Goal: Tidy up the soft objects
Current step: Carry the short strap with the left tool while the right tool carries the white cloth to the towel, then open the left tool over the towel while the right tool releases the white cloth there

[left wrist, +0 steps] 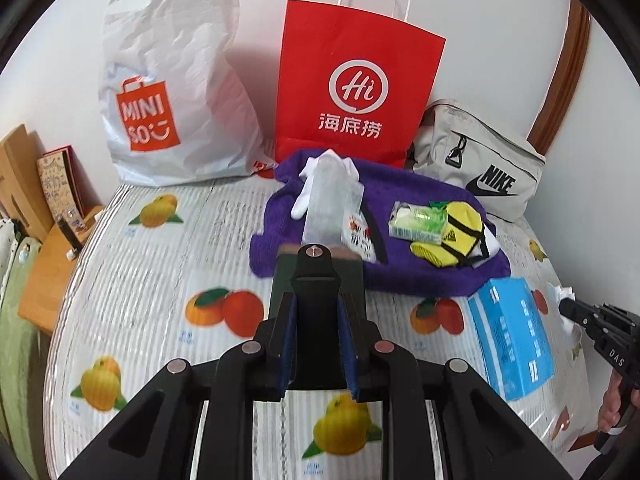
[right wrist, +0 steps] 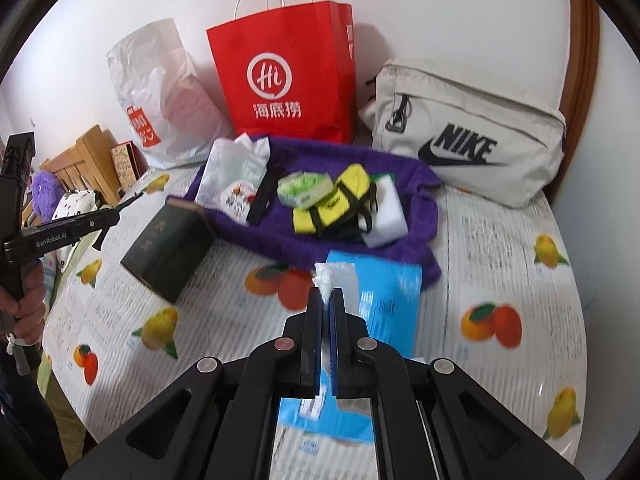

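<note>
My left gripper is shut on a dark green box, which also shows in the right wrist view, held over the table's left middle. My right gripper is shut on a white tissue above the blue tissue pack. A purple towel lies at the back. On it lie a clear bag with white cloth, a green tissue packet, yellow socks and a white sponge.
A white Miniso plastic bag, a red paper bag and a grey Nike pouch stand along the wall. The table has a fruit-print cover. A wooden rack with books stands at the left.
</note>
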### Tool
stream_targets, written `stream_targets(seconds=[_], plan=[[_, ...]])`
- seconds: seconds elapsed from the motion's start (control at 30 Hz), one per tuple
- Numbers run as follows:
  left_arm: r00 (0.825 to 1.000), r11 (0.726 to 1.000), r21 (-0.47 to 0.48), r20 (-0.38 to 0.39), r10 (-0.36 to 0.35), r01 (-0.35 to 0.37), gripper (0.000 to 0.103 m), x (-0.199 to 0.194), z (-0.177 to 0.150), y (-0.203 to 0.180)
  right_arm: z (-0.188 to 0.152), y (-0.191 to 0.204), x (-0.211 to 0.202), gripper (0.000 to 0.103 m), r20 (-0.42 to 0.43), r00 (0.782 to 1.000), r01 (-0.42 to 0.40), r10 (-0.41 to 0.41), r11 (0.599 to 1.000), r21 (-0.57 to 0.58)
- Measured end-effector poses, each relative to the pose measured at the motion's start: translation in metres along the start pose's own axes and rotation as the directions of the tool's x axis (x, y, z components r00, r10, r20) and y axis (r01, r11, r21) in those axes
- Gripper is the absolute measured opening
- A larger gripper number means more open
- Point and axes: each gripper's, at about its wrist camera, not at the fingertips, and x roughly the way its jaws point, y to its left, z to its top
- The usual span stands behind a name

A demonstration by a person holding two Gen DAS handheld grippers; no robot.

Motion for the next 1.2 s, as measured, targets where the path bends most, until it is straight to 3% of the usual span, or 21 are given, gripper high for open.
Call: stream_targets(seconds=[0.67, 1.2], plan=[[0.999, 0.998, 0.055, -0.016, -0.037, 0.038, 0.020, 0.062, 0.076, -0.019, 0.086, -0.018, 0.072, 0.003, 0.009, 1.000, -0.025, 0.025, 1.000, 0.001], [0.991, 0.991, 0.063, -0.077, -0.110, 0.115, 0.020, 0.113, 0.098, -0.041, 0.111, -0.012, 0.135, 0.003, -0.077, 0.993, -0.084, 0.086, 0.996, 0.031]])
